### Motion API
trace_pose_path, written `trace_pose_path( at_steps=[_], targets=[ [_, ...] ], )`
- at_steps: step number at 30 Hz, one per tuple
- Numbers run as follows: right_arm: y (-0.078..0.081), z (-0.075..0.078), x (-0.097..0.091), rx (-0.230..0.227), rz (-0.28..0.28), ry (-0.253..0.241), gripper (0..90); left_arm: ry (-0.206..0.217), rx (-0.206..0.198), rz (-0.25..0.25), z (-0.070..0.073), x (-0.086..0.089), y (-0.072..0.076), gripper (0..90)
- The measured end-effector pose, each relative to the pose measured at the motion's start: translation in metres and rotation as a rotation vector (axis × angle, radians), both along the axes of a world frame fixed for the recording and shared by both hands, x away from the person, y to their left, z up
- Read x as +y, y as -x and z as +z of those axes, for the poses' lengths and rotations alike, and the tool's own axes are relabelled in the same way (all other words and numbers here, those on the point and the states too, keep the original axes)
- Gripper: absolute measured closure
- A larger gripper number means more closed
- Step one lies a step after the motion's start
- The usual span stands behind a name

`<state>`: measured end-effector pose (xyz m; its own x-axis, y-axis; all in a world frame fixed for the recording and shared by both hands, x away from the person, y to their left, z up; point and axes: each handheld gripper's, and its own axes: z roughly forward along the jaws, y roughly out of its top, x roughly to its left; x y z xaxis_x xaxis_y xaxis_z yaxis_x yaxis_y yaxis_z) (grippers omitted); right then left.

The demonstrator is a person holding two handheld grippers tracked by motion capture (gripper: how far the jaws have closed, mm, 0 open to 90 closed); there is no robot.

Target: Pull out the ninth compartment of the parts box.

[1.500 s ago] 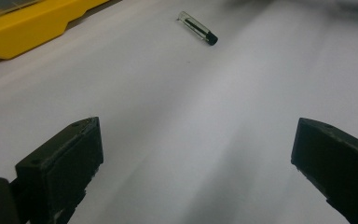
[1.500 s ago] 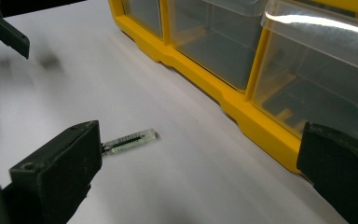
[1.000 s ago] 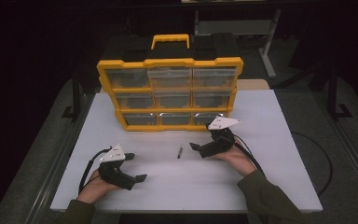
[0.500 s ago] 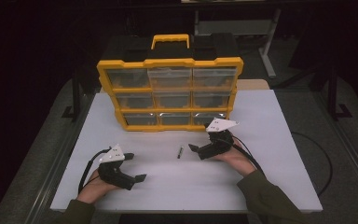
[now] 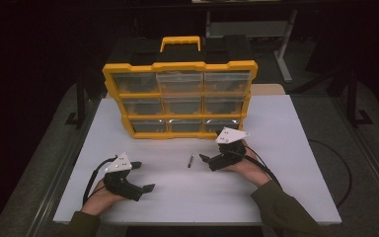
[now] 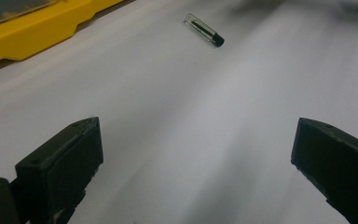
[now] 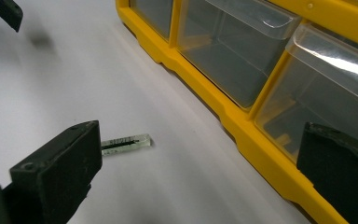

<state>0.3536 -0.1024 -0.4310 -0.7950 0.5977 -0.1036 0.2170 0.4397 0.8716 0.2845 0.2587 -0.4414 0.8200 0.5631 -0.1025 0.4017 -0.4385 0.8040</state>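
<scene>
A small clear tube with a black cap (image 5: 190,160) lies on the white table (image 5: 286,163) between my two grippers. My left gripper (image 5: 144,176) rests at the near left, open and empty, and from it the tube (image 6: 204,29) lies well ahead. My right gripper (image 5: 207,163) sits just right of the tube, also open with nothing held. In the right gripper view the tube (image 7: 123,143) lies beside the left jaw, partly hidden behind it. A yellow organizer (image 5: 180,98) with clear drawers stands upright behind both.
The organizer's yellow base (image 7: 242,126) runs close along the right gripper's right jaw, with its bottom drawers shut. The organizer's corner (image 6: 32,28) shows at the upper left of the left gripper view. Bare tabletop stretches along the front edge and to the far right.
My right gripper has drifted slightly left toward the tube. The left gripper and the tube have stayed put.
</scene>
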Motion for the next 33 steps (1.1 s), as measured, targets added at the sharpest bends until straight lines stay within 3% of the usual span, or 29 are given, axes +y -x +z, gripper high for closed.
trace_pose_path(
  at_steps=[11, 13, 17, 19, 20, 28, 33],
  targets=[
    [0.0024, -0.0003, 0.0016, -0.031, -0.010, 0.023, 0.0, -0.008, -0.009, 0.010, -0.0001, -0.0001, 0.0001, 1.7],
    [0.0016, -0.0004, 0.0010, -0.054, -0.002, 0.037, 0.0, -0.009, -0.009, 0.010, -0.0003, -0.0001, 0.0002, 1.7],
    [0.0036, -0.0003, 0.0024, -0.049, -0.011, 0.036, 0.0, -0.008, -0.008, 0.014, -0.0003, -0.0001, 0.0005, 1.7],
    [0.0038, -0.0003, 0.0026, -0.061, -0.012, 0.043, 0.0, -0.010, -0.010, 0.017, -0.0002, 0.0001, 0.0003, 1.7],
    [0.0027, -0.0003, 0.0013, -0.084, -0.004, 0.069, 0.0, -0.010, -0.010, 0.019, -0.0005, 0.0002, 0.0001, 1.7],
    [0.0032, 0.0005, 0.0010, -0.147, 0.003, 0.103, 0.0, -0.010, -0.012, 0.018, -0.0010, 0.0005, -0.0001, 1.7],
    [0.0058, 0.0005, 0.0021, -0.146, -0.004, 0.106, 0.0, -0.005, -0.008, 0.015, -0.0007, 0.0006, 0.0001, 1.7]
  ],
)
